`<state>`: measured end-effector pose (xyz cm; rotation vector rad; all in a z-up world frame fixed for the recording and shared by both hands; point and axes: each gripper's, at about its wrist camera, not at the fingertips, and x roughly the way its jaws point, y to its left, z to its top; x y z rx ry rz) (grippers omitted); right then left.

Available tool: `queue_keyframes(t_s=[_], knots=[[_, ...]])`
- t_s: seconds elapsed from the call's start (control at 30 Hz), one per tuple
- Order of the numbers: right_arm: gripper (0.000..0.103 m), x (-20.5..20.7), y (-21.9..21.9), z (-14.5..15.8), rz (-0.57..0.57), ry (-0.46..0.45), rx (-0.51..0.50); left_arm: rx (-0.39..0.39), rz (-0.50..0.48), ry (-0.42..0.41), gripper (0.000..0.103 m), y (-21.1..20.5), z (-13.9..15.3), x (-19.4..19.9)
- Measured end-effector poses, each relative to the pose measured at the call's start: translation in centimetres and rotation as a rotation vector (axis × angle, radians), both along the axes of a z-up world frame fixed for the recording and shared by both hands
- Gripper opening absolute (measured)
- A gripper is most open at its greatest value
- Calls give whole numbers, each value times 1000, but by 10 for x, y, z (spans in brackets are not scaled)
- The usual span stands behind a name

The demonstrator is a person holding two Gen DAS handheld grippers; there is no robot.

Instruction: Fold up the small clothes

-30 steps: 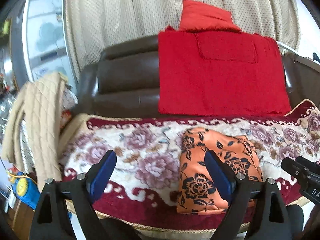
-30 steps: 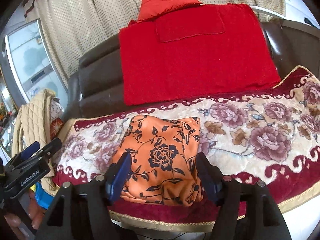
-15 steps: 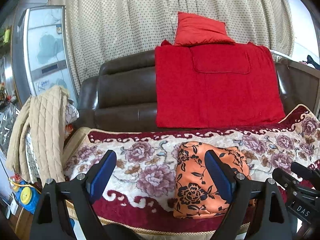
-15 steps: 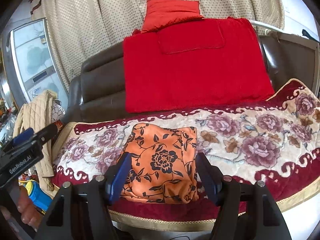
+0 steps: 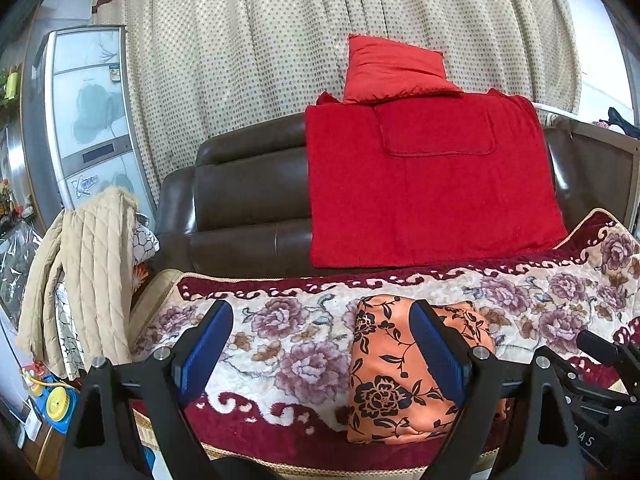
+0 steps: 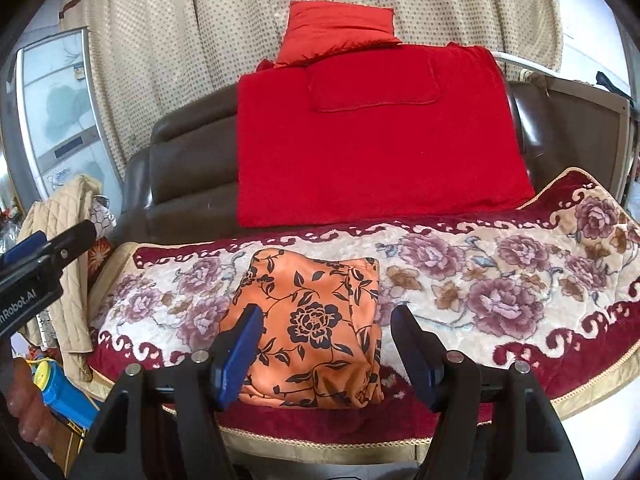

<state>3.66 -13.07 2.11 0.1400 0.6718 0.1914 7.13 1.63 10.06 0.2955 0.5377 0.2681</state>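
An orange garment with black flowers [image 5: 390, 376] [image 6: 316, 328] lies folded into a compact rectangle on the floral blanket [image 5: 288, 340] [image 6: 500, 280] that covers the sofa seat. My left gripper [image 5: 322, 316] is open, raised above and in front of the seat, with nothing between its blue pads; its right finger overlaps the garment in view. My right gripper [image 6: 326, 320] is also open and hovers apart from the garment, framing its near edge. The left gripper's tip [image 6: 60, 248] shows at the left of the right wrist view.
A red blanket [image 5: 428, 184] and red cushion [image 5: 396, 70] rest on the brown leather sofa back [image 5: 248, 196]. A beige quilted jacket [image 5: 84, 272] hangs over the left armrest. A refrigerator [image 5: 84, 116] and dotted curtain [image 5: 240, 60] stand behind. A blue and yellow toy [image 6: 60, 392] lies low left.
Both grippers have risen and drawn back from the seat, so the folded garment sits lower and smaller in both views. Jaw openings are unchanged.
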Motion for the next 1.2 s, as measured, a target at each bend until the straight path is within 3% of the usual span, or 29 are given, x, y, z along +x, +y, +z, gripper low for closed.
queue_keyframes(t_s=[0.57, 1.2], knots=[[70, -30, 13, 13, 10, -46, -6, -27, -3, 35, 90, 13, -7, -27], [70, -92, 14, 47, 16, -154, 7, -8, -16, -51, 90, 9, 20, -99]])
